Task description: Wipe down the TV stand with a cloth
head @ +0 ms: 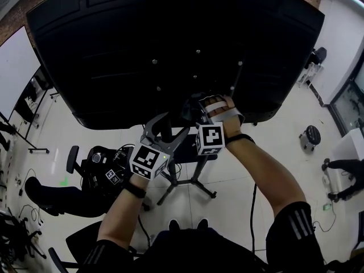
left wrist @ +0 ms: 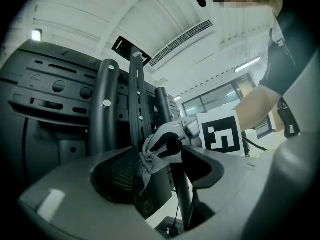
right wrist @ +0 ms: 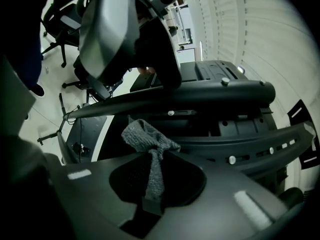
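In the head view, the left tongs (head: pixel 172 128) stand wide open astride the post of the TV stand (head: pixel 197 178), with the right tongs (head: pixel 193 108) just beside them under the TV (head: pixel 142 38). The left gripper view shows the post in that open gap and the grey cloth (left wrist: pixel 145 160) bunched at the right tongs' tip. In the right gripper view, the right tongs pinch the cloth tight, just below a dark crossbar (right wrist: pixel 200 91).

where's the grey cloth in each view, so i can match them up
Head view: not distinguishable; right gripper reaches under the dark TV back.
Left gripper view: grey cloth at centre, hanging from the right gripper's jaws.
Right gripper view: lower centre, pinched between its jaws.
Shared landmark: the black bolted TV stand.
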Demonstrator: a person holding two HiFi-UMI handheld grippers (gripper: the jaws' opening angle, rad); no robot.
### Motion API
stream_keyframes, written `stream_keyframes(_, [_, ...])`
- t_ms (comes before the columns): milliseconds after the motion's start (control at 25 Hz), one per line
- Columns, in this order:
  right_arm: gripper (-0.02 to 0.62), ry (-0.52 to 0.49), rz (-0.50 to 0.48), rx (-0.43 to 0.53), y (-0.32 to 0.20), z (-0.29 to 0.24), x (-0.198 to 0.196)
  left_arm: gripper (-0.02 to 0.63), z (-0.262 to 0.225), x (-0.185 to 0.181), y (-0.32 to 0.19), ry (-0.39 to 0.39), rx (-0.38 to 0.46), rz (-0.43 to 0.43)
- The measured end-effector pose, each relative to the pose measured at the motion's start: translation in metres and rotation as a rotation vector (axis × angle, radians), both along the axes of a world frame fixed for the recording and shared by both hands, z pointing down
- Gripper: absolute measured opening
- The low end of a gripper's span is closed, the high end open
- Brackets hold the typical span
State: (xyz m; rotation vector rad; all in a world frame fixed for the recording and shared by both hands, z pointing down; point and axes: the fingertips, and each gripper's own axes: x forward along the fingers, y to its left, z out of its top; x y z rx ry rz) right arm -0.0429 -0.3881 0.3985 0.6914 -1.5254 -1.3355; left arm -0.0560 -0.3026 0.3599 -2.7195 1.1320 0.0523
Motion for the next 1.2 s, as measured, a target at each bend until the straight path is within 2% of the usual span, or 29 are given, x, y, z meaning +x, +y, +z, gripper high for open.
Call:
stream_keyframes(200, [0.035, -0.009, 0.001, -0.025, 0.003, 0.012, -0.001, 0.305, 0.010, -0.002, 0.001, -0.004, -0.022, -0.009])
stream_keyframes(280, [0.035, -0.051, -0.006, -0.040, 0.007, 0.007, -0.002, 0.305, 0.010, -0.002, 0.001, -0.005, -0.023, -0.011])
stream_keyframes(600, [0.037, -0.511, -0.082, -0.119, 0.050, -0.075, 0.015, 0.305, -0.027, -0.004, 0.023, 0.028, 0.056, -0.011])
stream_keyframes(760, [0.037, -0.661, -0.105, -0.102, 0.069, -0.123, 0.045, 0.305, -0.063, 0.014, 0.034, 0.039, 0.128, 0.021])
stream_keyframes(960, [0.037, -0.688, -0.108, -0.006, 0.077, -0.173, 0.079, 0.305, -0.114, 0.039, 0.044, 0.053, 0.223, 0.065])
stream_keyframes(1200, [0.037, -0.680, -0.083, 0.092, 0.067, -0.211, 0.115, 0.305, -0.159, 0.064, 0.049, 0.028, 0.323, 0.088])
